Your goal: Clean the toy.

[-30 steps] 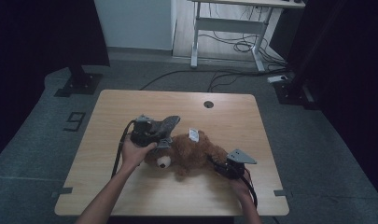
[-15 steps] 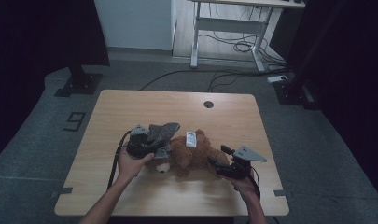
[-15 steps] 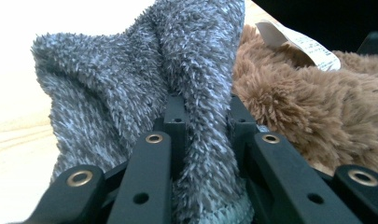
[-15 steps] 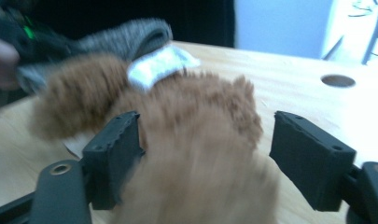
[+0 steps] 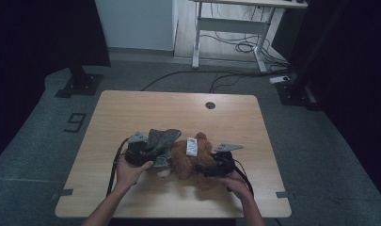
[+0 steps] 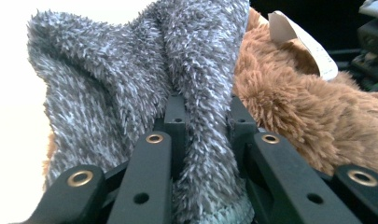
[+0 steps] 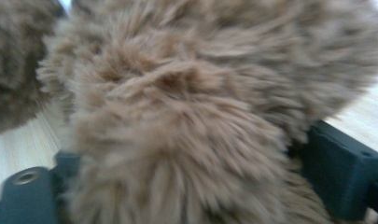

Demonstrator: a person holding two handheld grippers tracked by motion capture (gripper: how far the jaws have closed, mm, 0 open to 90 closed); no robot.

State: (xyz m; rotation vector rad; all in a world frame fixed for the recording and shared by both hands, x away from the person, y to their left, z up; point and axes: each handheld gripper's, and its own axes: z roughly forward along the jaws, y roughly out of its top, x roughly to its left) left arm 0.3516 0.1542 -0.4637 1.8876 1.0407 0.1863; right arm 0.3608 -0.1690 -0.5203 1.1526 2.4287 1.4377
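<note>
Brown plush bear (image 5: 190,160), shaggy and rounded, lying on the pale wooden table (image 5: 178,110) near its front edge, between the two hands. White paper tag (image 5: 192,146) standing up from the top of the bear, creased and curling in the left gripper view (image 6: 301,44). Grey fleece garment (image 5: 162,140), mottled in light and dark fibres, draped against the bear's left side and touching it.

Left gripper (image 5: 148,155) clenched on a fold of that grey fleece: in the left gripper view the black jaws stand close together with a ridge of the fuzzy cloth (image 6: 196,116) pinched upright between them, a knitted greenish hem at the bottom. Brown fur (image 6: 289,107) just beside the cloth on the right, long-piled and soft-looking.

Right gripper (image 5: 211,168) at the bear's right side, jaws just spread wide. In the right gripper view a thick, rounded limb of tan fur (image 7: 186,135) bulges between the two black jaws, blurred; square black pad visible at the right edge beside the fur, not clearly pressing on it. Wood grain of the table visible at both lower corners.

Grey three-cornered plates topping both grippers, black cable looping from each across the tabletop. Small round dark grommet (image 5: 210,105) set in the table's far side.
</note>
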